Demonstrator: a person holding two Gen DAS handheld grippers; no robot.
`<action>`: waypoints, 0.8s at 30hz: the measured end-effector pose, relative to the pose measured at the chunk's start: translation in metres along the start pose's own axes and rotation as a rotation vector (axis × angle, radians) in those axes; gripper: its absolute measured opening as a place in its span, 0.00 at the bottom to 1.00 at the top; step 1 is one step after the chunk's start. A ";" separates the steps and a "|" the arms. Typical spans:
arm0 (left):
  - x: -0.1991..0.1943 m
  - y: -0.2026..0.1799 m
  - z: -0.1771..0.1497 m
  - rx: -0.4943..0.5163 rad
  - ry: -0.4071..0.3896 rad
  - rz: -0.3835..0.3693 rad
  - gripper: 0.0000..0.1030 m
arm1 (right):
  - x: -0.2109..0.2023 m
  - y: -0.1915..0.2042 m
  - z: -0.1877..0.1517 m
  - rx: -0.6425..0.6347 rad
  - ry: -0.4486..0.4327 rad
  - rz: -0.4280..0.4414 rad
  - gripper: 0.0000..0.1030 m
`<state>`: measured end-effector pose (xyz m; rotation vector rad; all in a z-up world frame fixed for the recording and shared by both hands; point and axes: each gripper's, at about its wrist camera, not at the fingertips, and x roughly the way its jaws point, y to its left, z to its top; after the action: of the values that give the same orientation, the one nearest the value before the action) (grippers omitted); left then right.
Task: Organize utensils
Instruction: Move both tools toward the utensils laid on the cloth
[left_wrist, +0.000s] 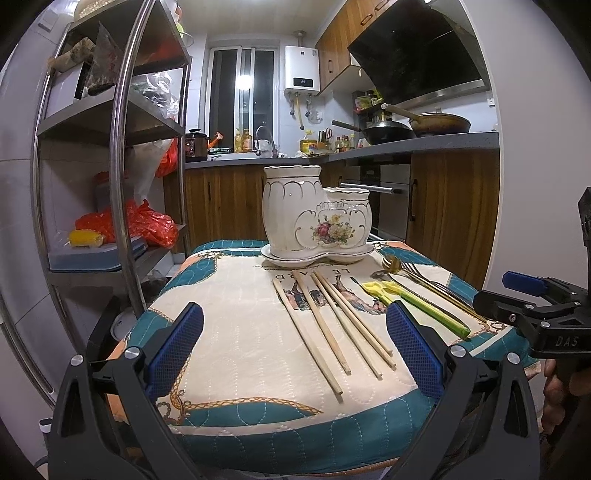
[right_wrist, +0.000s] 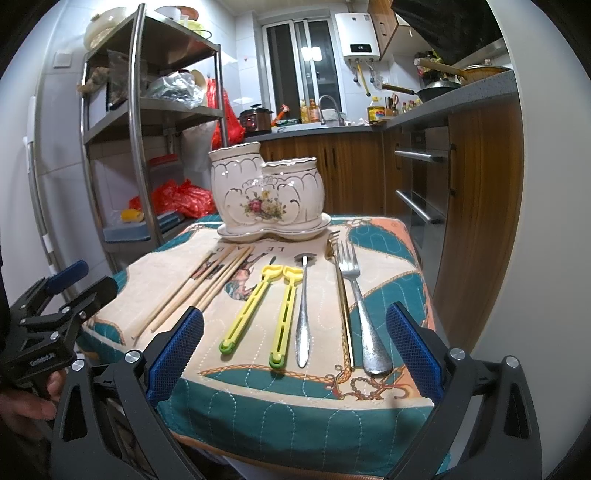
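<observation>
Both grippers, L (left_wrist: 294, 350) & R (right_wrist: 294, 350), released, nothing held. Chopsticks (left_wrist: 334, 325) lie close together near cushion (right_wrist: 258, 413) left edge. Risk: pinching two at once.

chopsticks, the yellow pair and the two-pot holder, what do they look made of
Chopsticks: pale, matte, unfinished-looking sticks, likely bamboo or wood. Yellow pair: bright uniform colour, slotted moulded handles with green ends, probably plastic. Two-pot holder: glossy white with gilt lines and a floral print, apparently glazed ceramic, on a matching saucer.
</observation>
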<state>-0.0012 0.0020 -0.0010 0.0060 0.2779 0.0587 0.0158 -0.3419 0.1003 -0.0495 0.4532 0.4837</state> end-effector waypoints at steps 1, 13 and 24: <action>0.000 0.000 0.000 0.000 0.002 -0.001 0.95 | 0.000 0.000 0.000 0.001 0.000 0.001 0.95; 0.010 0.003 0.000 -0.007 0.057 0.011 0.95 | -0.003 -0.003 0.002 0.010 0.000 -0.020 0.95; 0.023 0.012 0.002 -0.036 0.152 0.000 0.94 | 0.001 -0.006 0.004 0.022 0.012 -0.025 0.95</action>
<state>0.0204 0.0157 -0.0056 -0.0344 0.4293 0.0648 0.0209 -0.3458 0.1027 -0.0368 0.4694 0.4536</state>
